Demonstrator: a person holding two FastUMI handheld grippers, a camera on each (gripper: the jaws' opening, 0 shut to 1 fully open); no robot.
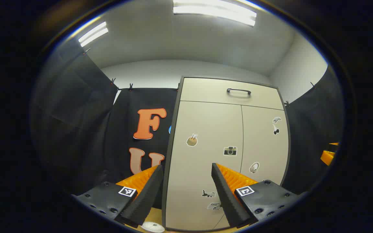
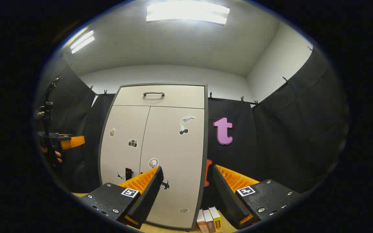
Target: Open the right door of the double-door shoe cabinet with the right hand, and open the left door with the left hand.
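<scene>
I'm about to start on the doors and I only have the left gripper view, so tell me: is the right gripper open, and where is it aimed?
Observer: The right gripper is open and holds nothing. The right edge of the shoe cabinet shows between its fingers.
Operator: Anything on the floor there?
Observer: Three small boxes stand by the cabinet's lower right corner.
Operator: Does it see my gripper?
Observer: Yes, the left gripper is at far left, held by a hand.

No readable text on the shoe cabinet (image 2: 154, 145) stickers or small boxes (image 2: 209, 220).
</scene>
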